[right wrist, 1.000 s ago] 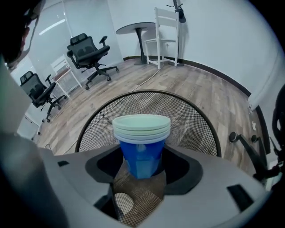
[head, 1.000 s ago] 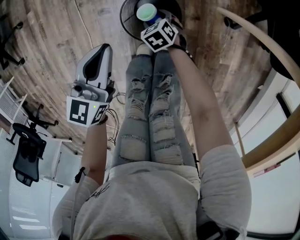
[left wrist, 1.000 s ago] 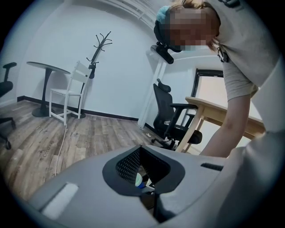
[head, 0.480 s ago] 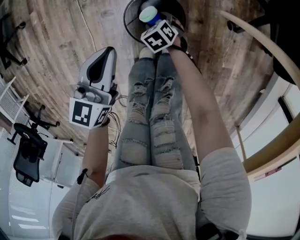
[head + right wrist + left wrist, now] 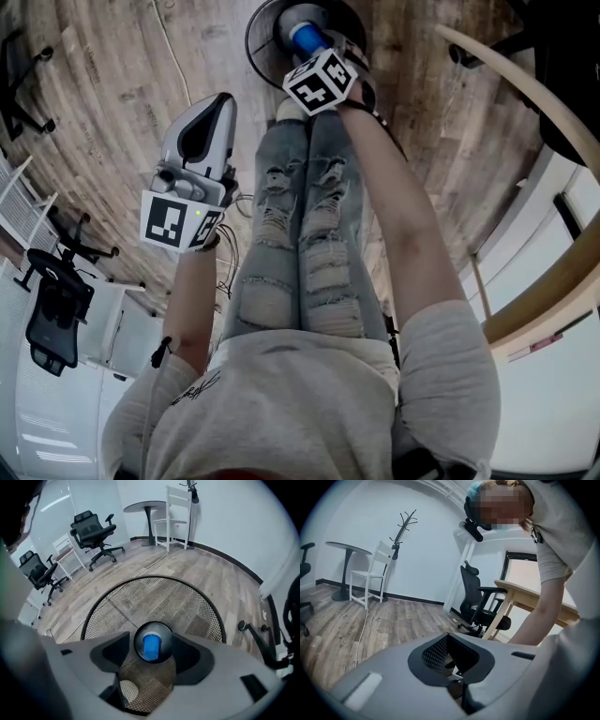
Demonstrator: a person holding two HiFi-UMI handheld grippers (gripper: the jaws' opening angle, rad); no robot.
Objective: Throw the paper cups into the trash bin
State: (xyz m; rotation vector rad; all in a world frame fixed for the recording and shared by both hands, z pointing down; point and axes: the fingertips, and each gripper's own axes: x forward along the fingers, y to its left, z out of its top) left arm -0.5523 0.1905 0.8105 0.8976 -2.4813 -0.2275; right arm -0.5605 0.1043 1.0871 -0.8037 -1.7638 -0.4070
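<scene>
Right gripper [image 5: 151, 654]: jaws wide apart, gripping nothing. It hangs directly above the trash bin [image 5: 154, 577], and its marker cube [image 5: 321, 80] sits at the bin's near rim in the head view.

Paper cup [image 5: 151, 646]: blue, free of the jaws, inside the bin. In the right gripper view it shows in the gap between them, against a dark round patch at the bin's middle.

Bin: black wire mesh with a round rim. Besides the cup, a pale round shape [image 5: 127, 691] shows low at the near wall. Cannot tell what it is.

Left gripper [image 5: 449, 639]: jaws closed together at the tips, nothing between them. It is held over bare wooden floor [image 5: 103, 84], well apart from the bin on the person's left.

Around the bin:
- The person's legs in ripped jeans [image 5: 300, 234] run up to its near side, between the two grippers.
- A thin cable [image 5: 169, 47] lies on the floor to its left.
- A curved wooden table edge [image 5: 525, 84] is on its right.
- Beyond it stand a black office chair [image 5: 93, 531], a round pedestal table [image 5: 147, 506] and a white chair [image 5: 178, 508], all well apart from it.

Nothing stands between the right gripper and the bin's mouth.
</scene>
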